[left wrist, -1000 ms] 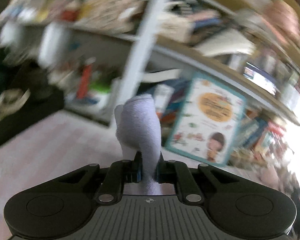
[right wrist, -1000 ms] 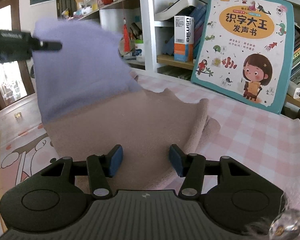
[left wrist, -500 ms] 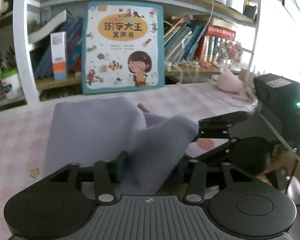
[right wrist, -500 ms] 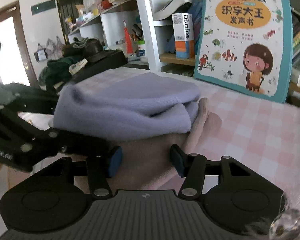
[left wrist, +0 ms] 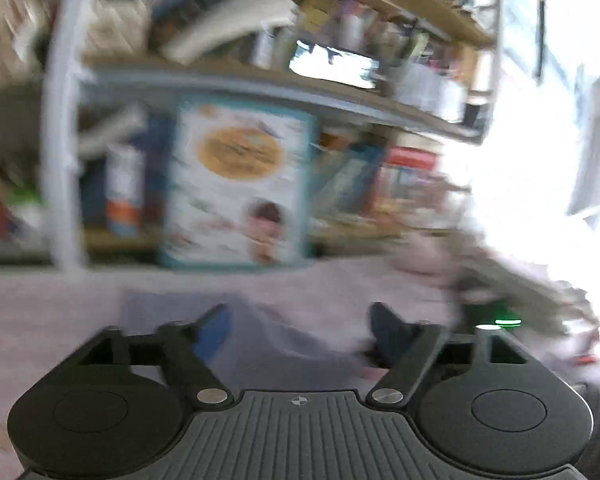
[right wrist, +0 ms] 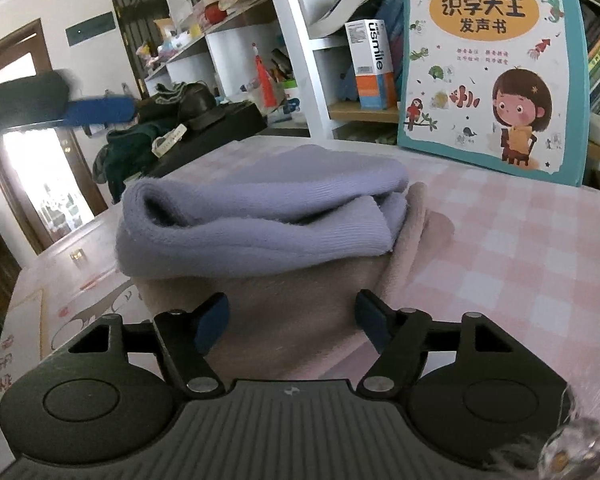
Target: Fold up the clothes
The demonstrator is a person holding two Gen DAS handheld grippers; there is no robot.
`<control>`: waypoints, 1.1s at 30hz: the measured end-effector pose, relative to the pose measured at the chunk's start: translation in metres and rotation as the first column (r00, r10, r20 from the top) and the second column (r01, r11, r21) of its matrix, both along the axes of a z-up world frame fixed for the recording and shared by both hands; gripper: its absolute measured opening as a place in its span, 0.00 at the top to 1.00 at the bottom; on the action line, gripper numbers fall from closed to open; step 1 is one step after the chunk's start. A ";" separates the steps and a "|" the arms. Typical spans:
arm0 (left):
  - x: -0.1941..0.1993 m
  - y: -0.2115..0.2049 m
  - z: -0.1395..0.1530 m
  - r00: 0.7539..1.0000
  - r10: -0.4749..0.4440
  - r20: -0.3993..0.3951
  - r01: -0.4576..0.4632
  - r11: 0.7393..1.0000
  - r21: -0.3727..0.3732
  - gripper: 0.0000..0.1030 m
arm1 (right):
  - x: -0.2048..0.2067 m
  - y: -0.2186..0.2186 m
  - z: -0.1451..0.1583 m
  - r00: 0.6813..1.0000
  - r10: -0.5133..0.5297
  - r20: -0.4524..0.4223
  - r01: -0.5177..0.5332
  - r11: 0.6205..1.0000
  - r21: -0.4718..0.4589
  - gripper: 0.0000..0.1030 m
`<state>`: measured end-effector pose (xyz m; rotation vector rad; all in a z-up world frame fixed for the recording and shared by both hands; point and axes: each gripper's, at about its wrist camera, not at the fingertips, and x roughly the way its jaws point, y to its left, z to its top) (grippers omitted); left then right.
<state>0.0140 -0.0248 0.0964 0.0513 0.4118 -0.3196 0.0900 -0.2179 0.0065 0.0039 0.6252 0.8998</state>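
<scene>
On the desk [right wrist: 520,248], which carries a pink-and-white checked cloth, a folded lavender garment [right wrist: 260,216] lies on top of a folded beige garment [right wrist: 292,304]. The lavender piece is doubled over, its layered edges facing the right wrist camera. The beige piece extends beyond it toward the camera and to the right.

Right tongs [right wrist: 292,320]: spread wide, gripping nothing, positioned low above the near part of the beige garment. Contact with the fabric cannot be determined.

Left tongs [left wrist: 300,330]: also parted, with nothing between the fingers. The left wrist view is heavily blurred; a patch of lavender fabric shows between and beyond the fingers. In the right wrist view, one blue-padded finger of the left tongs appears at upper left, raised well clear of the stack.

Behind the desk, a children's picture book [right wrist: 488,64] stands upright against a bookshelf [right wrist: 300,44]. A white and orange box [right wrist: 374,64] stands on a shelf to its left.
</scene>
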 end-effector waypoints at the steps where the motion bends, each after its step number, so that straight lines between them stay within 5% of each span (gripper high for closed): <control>1: 0.003 -0.002 -0.004 0.998 0.058 0.016 -0.060 0.995 0.082 0.15 | -0.001 0.000 0.000 1.000 -0.004 0.001 0.004 1.000 0.002 0.29; 3: 0.011 -0.004 -0.016 0.994 0.109 0.010 -0.110 0.979 0.171 0.15 | -0.002 0.001 -0.001 1.000 -0.009 0.002 0.009 1.000 -0.002 0.28; 10: 0.032 -0.011 -0.070 0.981 0.102 -0.162 -0.066 0.975 0.213 0.13 | -0.005 0.005 -0.001 1.000 0.011 0.020 -0.010 0.999 -0.036 0.24; 14: 0.026 -0.017 -0.074 0.987 0.089 -0.135 -0.050 0.962 0.267 0.13 | -0.006 0.001 0.000 0.999 0.043 0.018 -0.042 0.998 -0.048 0.24; 23: 0.018 -0.001 -0.067 0.989 0.076 -0.130 -0.044 0.972 0.229 0.13 | 0.002 -0.024 0.008 0.995 0.080 -0.060 -0.071 0.988 0.140 0.23; 29: 0.008 -0.007 -0.059 0.994 0.103 0.023 -0.105 0.945 0.311 0.12 | 0.007 -0.041 0.014 0.988 0.112 -0.108 -0.080 0.961 0.265 0.23; 33: 0.010 -0.014 -0.061 0.998 0.070 0.011 -0.070 0.945 0.321 0.12 | 0.012 -0.052 0.016 0.980 0.135 -0.144 -0.074 0.929 0.363 0.23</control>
